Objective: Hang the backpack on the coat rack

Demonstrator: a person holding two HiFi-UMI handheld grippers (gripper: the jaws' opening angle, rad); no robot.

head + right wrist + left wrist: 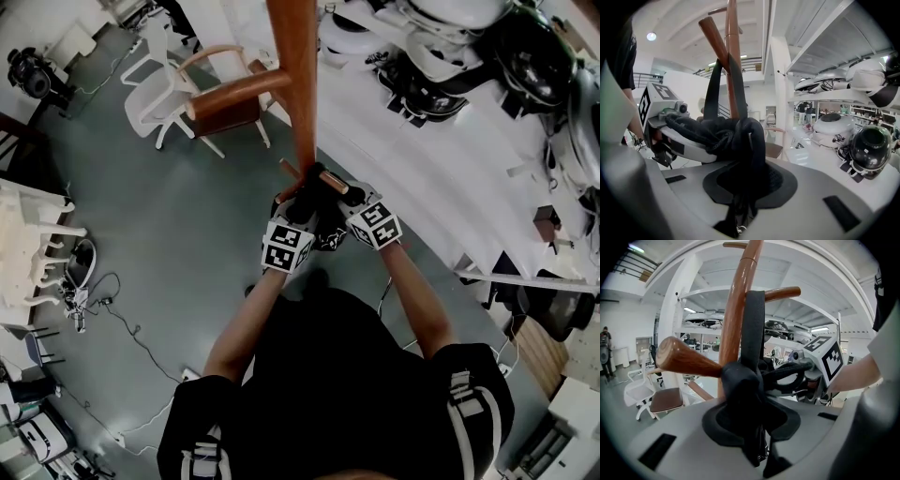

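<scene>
The wooden coat rack's pole rises right in front of me, with a peg at hand height. Both grippers meet at that peg. My left gripper is shut on a bunched black strap of the backpack, which runs up along the pole beside a thick peg. My right gripper is shut on black strap webbing as well; a loop of it climbs to a slanted peg. The backpack's body hangs dark below the hands, mostly hidden.
A white chair and a chair with a brown seat stand beyond the rack. White shelving with helmets and round appliances runs along the right. Cables and white furniture lie at the left.
</scene>
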